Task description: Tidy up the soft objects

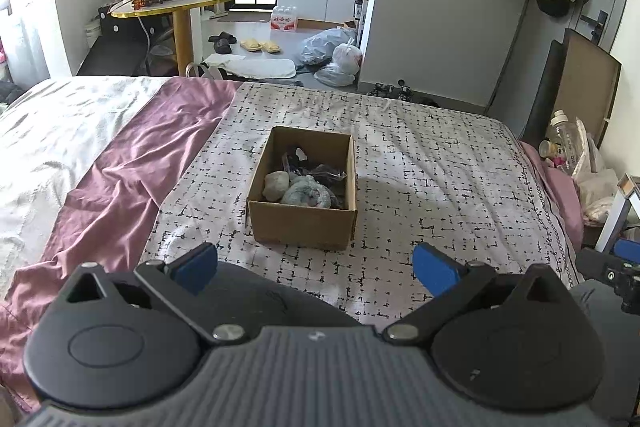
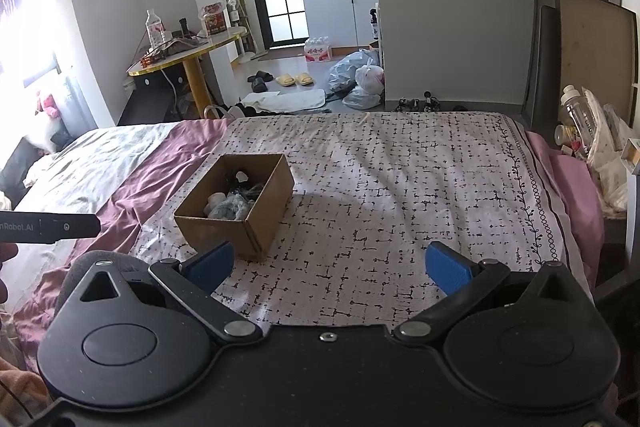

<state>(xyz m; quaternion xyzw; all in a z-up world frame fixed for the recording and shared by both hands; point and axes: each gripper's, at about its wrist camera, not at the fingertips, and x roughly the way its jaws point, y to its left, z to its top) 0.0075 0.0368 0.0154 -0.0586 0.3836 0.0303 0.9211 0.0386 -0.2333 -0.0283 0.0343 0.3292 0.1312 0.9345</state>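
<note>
An open cardboard box (image 1: 304, 223) stands on the patterned bed cover (image 1: 420, 155). Inside it lie several soft items: a pale balled one (image 1: 276, 185), a grey bundle (image 1: 306, 193) and dark pieces (image 1: 320, 173). My left gripper (image 1: 316, 267) is open and empty, just in front of the box and apart from it. My right gripper (image 2: 330, 265) is open and empty; the box (image 2: 236, 223) is ahead to its left, with the soft items (image 2: 232, 203) showing inside. A dark part of the left gripper tool (image 2: 48, 227) shows at the left edge of the right wrist view.
A purple sheet (image 1: 132, 163) and a white blanket (image 1: 48, 131) lie left of the patterned cover. Beyond the bed's far edge are a round table (image 1: 180, 1), slippers and plastic bags (image 1: 336, 55) on the floor. Boards (image 1: 584, 87) and clutter stand at the right.
</note>
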